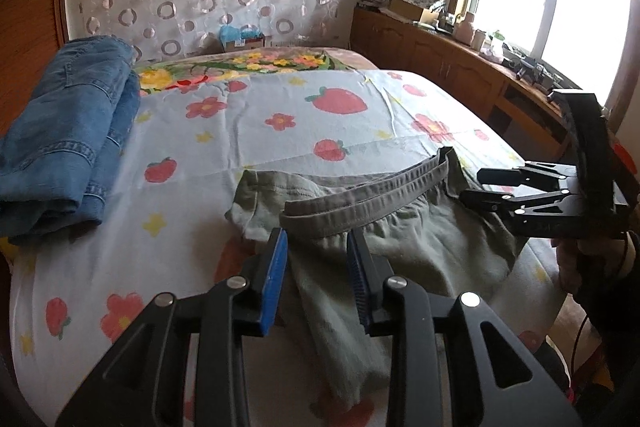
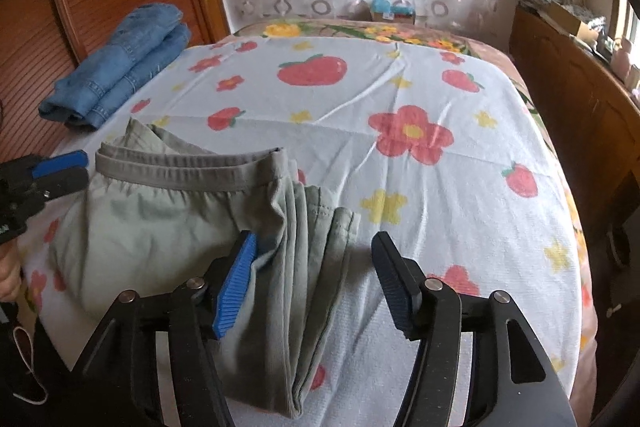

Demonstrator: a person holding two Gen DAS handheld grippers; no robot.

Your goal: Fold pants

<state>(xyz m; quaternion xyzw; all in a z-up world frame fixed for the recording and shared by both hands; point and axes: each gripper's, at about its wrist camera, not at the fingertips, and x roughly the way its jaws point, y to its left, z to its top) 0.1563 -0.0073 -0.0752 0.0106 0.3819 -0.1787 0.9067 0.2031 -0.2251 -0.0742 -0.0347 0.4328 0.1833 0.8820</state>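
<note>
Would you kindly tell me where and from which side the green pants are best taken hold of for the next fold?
Probably the green pants at the two ends of the elastic waistband, one gripper per corner. The band lies flat and doubled across the sheet, a firm raised edge. Come in low from the near side, jaws open, sliding one under the corner.

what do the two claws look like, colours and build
Both claws are black metal linkages with cut-out arms and round silver pivot pins. The left claw has two flat fingers faced with ribbed blue pads. The right claw is built the same way, with blue pads. A thin red cable runs below the hand that holds the right claw.
</note>
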